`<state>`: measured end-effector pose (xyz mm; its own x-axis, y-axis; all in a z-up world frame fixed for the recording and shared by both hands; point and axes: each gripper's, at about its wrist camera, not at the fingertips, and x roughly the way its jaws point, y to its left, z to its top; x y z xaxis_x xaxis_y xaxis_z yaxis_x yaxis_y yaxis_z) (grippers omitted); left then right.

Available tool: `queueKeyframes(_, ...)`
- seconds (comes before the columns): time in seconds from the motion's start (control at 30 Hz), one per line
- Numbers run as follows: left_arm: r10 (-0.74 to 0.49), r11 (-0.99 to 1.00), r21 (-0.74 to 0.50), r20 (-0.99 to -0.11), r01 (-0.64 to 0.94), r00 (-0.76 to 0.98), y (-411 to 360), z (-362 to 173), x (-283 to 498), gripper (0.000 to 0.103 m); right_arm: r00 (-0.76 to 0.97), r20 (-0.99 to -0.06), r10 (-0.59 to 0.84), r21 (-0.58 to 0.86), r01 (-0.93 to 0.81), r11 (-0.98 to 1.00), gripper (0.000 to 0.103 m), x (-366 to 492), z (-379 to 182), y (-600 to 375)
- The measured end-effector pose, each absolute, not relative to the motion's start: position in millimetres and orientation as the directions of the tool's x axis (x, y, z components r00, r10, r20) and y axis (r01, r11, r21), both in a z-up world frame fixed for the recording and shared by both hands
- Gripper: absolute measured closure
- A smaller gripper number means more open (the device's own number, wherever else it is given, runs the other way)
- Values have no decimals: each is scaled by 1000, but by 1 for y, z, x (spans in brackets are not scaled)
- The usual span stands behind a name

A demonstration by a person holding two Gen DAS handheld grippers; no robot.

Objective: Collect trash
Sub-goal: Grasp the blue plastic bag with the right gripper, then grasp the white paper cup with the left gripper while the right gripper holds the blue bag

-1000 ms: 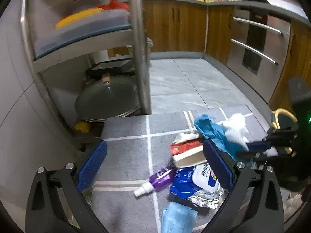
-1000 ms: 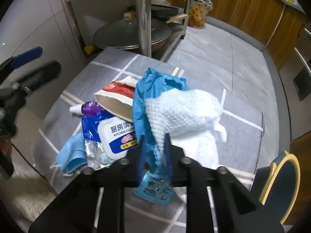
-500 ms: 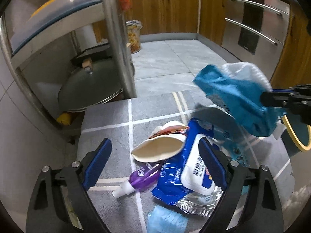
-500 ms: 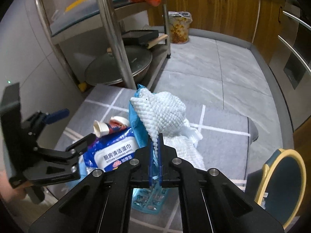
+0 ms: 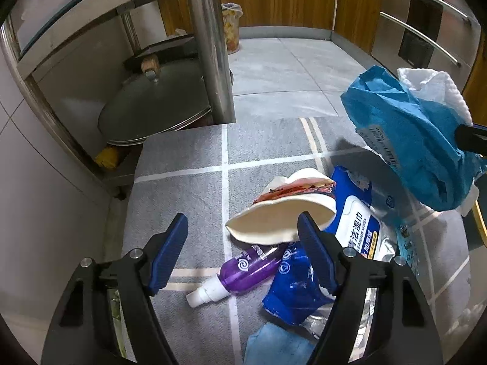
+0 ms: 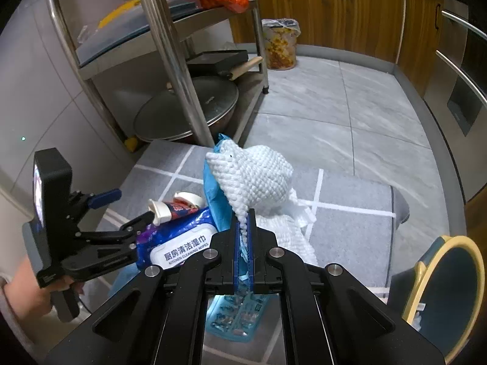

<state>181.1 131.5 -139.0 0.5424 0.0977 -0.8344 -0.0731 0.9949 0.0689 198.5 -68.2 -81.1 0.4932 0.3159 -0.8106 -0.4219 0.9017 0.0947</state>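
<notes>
Trash lies heaped on the grey mat (image 5: 182,188) in the lower middle of the left wrist view: a crushed paper cup (image 5: 283,219) on its side, a purple spray bottle (image 5: 240,270) just below it, a blue pack of cleaning wipes (image 5: 356,231) touching the cup's right edge, and a pale blue face mask (image 5: 274,346) at the bottom edge. The left gripper (image 5: 242,240) hangs over this heap with its jaws spread wide and nothing between them; its right finger overlaps the cup and the wipes pack in the frame.

The right gripper (image 6: 243,228), centre of its own view, is clamped tight on a crumpled blue wrapper (image 6: 213,188) together with a white textured cloth (image 6: 255,176), both lifted clear of the mat. In the left wrist view that bundle fills the upper right.

A steel rack (image 6: 170,48) stands at the upper left, one leg planted at the mat's far edge, with a lidded wok (image 6: 185,109) on its lowest shelf. A lined waste bin (image 6: 280,42) sits against the wood cabinets (image 6: 334,6) at top centre, well apart from the mat. A yellow-rimmed dark bin (image 6: 450,289) occupies the lower right corner.
</notes>
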Motion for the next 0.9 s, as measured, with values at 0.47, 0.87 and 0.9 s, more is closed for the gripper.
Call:
queueKeyframes(0.47,85,991,128,-839,43,537,102,-146,192,89,495,-812,308,87,-419,904,98,202,-83,-73)
queueKeyframes(0.87,107,991,133,-723,-14,682,86,-100,171,103,533,-791,300,76,-402,912,98,180,-70,-92)
queueKeyframes(0.9,103,992,129,-721,-14,685,85,-98,169,103,535,-789,301,77,-401,913,98,178,-69,-93)
